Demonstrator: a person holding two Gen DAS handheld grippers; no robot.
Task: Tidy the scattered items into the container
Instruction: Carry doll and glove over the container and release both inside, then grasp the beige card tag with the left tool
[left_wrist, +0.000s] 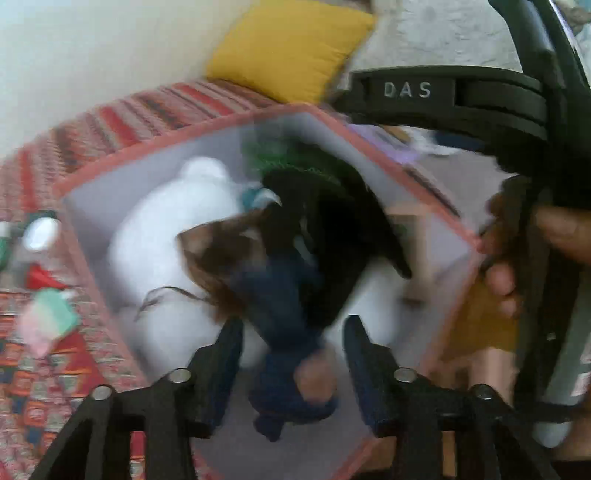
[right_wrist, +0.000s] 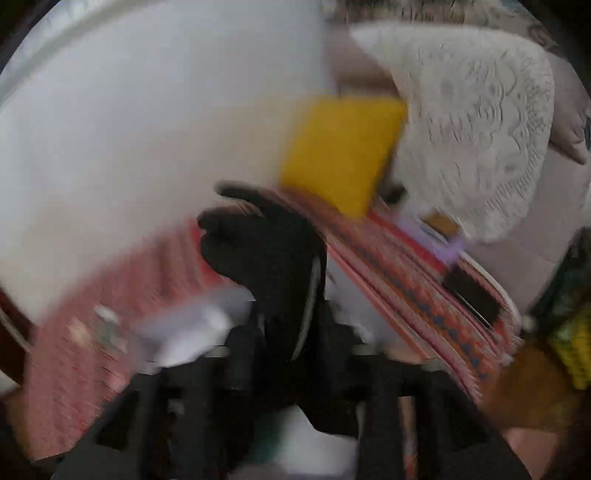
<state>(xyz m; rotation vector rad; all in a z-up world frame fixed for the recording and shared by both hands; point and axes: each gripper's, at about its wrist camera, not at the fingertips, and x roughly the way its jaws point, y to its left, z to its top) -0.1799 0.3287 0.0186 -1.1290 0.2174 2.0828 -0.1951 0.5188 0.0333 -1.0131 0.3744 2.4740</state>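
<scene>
The pink-rimmed container (left_wrist: 85, 177) holds a doll (left_wrist: 280, 306) in blue, a white item (left_wrist: 177, 229) and dark clothing. The left gripper (left_wrist: 293, 347) hovers above it, jaws released. The right gripper (right_wrist: 291, 332) clenches a black glove (right_wrist: 262, 243). A yellow cushion (left_wrist: 291, 48) lies at twelve o'clock.

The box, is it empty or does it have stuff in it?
It has stuff in it: the box holds a big white toy, black things and a doll.
</scene>
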